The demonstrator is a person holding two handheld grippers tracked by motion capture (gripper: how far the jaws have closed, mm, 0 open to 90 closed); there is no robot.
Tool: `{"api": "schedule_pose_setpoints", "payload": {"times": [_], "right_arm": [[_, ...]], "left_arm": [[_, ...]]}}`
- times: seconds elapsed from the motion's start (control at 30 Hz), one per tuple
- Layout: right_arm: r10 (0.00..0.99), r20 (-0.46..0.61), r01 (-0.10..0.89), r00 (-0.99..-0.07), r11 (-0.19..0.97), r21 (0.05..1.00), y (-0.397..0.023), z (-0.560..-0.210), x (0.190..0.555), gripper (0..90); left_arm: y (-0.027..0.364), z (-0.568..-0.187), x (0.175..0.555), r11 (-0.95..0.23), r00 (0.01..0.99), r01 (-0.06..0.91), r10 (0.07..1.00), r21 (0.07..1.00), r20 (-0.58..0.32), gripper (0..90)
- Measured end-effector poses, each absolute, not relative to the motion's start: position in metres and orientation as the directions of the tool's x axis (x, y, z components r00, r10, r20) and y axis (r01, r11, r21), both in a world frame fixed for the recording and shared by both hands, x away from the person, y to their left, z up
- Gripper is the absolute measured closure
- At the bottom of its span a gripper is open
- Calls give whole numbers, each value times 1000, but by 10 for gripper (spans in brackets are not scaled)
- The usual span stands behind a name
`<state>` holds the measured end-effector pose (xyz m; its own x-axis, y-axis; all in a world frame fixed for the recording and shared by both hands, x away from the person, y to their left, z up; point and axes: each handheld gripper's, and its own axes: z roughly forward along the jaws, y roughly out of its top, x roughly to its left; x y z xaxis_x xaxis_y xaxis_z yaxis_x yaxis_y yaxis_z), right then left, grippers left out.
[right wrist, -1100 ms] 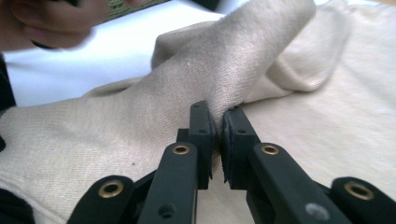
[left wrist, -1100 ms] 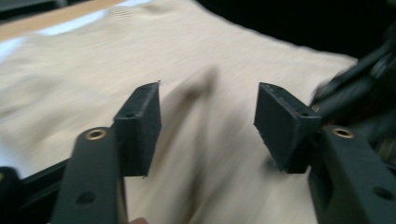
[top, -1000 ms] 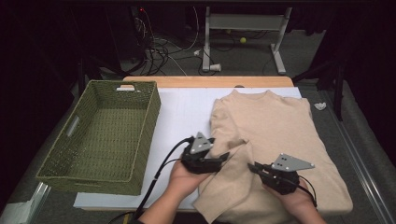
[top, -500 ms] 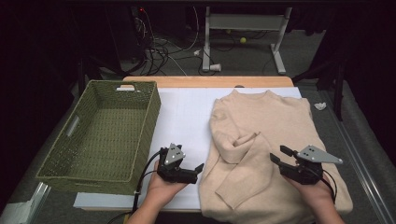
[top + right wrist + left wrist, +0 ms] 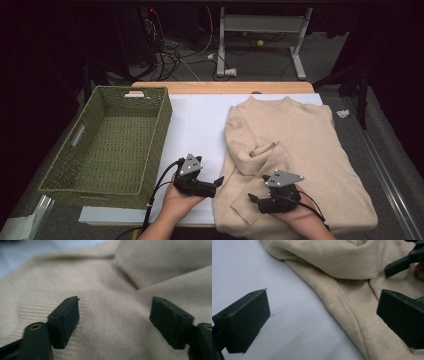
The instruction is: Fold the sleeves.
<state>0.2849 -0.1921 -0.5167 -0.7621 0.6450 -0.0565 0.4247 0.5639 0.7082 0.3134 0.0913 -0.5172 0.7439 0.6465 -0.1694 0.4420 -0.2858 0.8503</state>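
Observation:
A beige sweater (image 5: pixel 300 135) lies flat on the white sheet (image 5: pixel 200 120), its sleeve (image 5: pixel 250 155) folded across the body. My left gripper (image 5: pixel 216 186) rests low over the sheet just left of the sweater's edge. In the left gripper view its jaws stand wide apart (image 5: pixel 322 312) over sheet and sweater (image 5: pixel 352 262) edge, having just opened, with nothing pinched. My right gripper (image 5: pixel 256 201) points left over the sweater's lower left part. Its jaws (image 5: pixel 115 315) have just been opening and straddle the knit (image 5: pixel 105 275) without pressing it.
A green woven basket (image 5: pixel 160 130) stands at the left, its inside bare, close to my left hand. The table's wooden back edge (image 5: pixel 225 87) lies behind the sheet. Cables and a metal stand (image 5: pixel 260 30) are on the floor beyond.
Both grippers let go of the folded sleeve where they met. The left one drew back left onto the sheet. The right one swung out right, then came back left and lower, jaws wider.

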Motion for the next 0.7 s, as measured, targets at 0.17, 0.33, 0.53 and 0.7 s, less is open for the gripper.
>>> {"api": "schedule_pose_setpoints", "payload": {"times": [0.17, 0.33, 0.53, 0.7], "right_arm": [[633, -49, 408, -772, 554, 726, -193, -516, 283, 711], [642, -114, 353, -758, 551, 757, -198, -514, 277, 849], [729, -79, 341, -680, 411, 845, -240, -491, 269, 854], [800, -42, 384, -598, 332, 862, -282, -487, 264, 854]], "left_arm": [[81, -520, 302, -342, 782, 358, 618, 869, -79, 0], [83, -520, 298, -325, 783, 322, 619, 889, -58, 24], [86, -521, 297, -297, 778, 321, 624, 899, -72, 24], [86, -521, 298, -295, 780, 324, 621, 899, -78, 25]]}}
